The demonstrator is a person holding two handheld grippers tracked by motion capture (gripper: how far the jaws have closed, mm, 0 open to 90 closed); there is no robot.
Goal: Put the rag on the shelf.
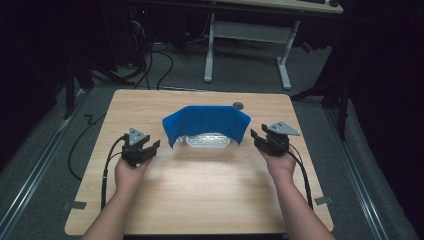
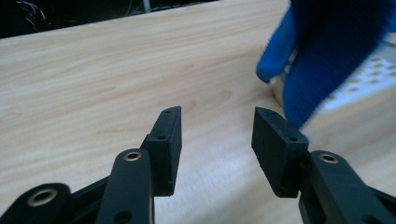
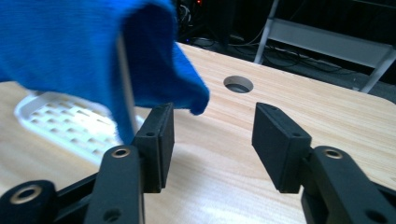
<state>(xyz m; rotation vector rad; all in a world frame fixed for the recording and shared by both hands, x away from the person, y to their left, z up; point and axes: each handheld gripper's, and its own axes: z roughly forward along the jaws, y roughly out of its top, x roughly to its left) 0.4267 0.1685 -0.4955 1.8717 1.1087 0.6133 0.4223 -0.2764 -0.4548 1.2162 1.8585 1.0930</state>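
Note:
A blue cloth is draped over a white slotted rack at the middle of the wooden table, hanging down on both sides. My left gripper stands open just left of the cloth's left corner, nothing between its jaws. My right gripper stands open just right of the cloth's right corner, also holding nothing. The rack shows under the cloth's edge, and its white grid peeks out beside the cloth. A thin white upright of the rack props the cloth.
A round cable hole lies in the table behind the cloth, also seen as the hole. A white-legged desk and cables stand on the floor beyond. Bare tabletop stretches in front of both hands.

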